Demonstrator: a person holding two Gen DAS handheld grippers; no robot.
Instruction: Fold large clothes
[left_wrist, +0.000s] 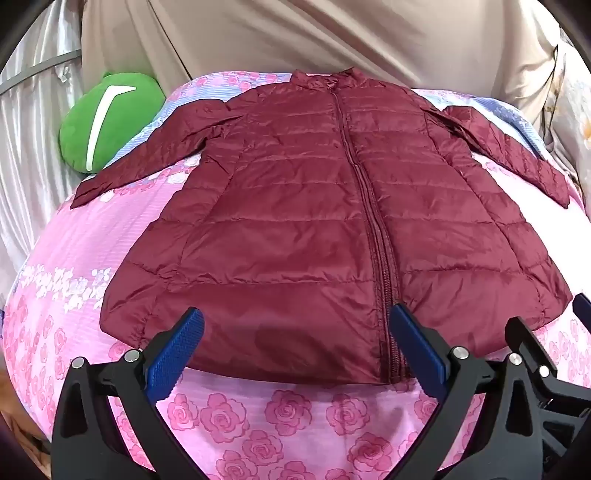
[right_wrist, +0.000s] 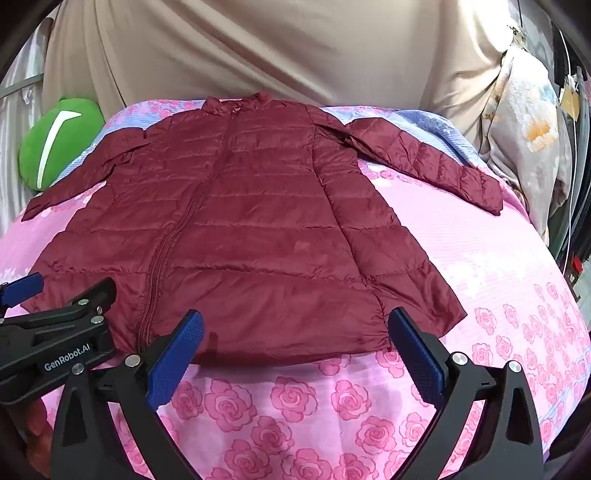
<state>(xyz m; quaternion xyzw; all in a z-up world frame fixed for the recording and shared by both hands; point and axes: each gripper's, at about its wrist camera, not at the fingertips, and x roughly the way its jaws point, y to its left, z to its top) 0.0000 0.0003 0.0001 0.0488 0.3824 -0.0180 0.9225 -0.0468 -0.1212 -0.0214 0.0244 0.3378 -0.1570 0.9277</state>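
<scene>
So far nothing is folded, as I read it. The jacket (left_wrist: 325, 221) lies flat and face up on the bed (left_wrist: 280, 417), zipped, collar toward the far edge by the draped beige cloth (left_wrist: 295, 33) and hem toward the near edge where I'm working. Both sleeves are spread out: the left sleeve (left_wrist: 147, 155) runs out toward the bed's left edge and ends close to the green cushion (left_wrist: 107, 122), and the right sleeve (right_wrist: 424, 162) angles toward the right edge. The body looks smoothed, with only light creases across the quilting.

My left gripper (left_wrist: 295, 354) hangs over the hem near the bottom of the zip, its blue pads wide apart with nothing between them. My right gripper (right_wrist: 295, 354) sits over the hem toward the jacket's right corner, jaws likewise apart and empty. I can't tell whether either set of tips is touching the fabric or just above it. The two tools are close together side by side near the bed's front edge.

I'd judge the laying-out stage to be done and all the folding left: sleeves in across the body, sides in, then hem up toward the collar. The shell looks slippery and puffy, so I expect folds may want to spring open unless pressed down.
</scene>
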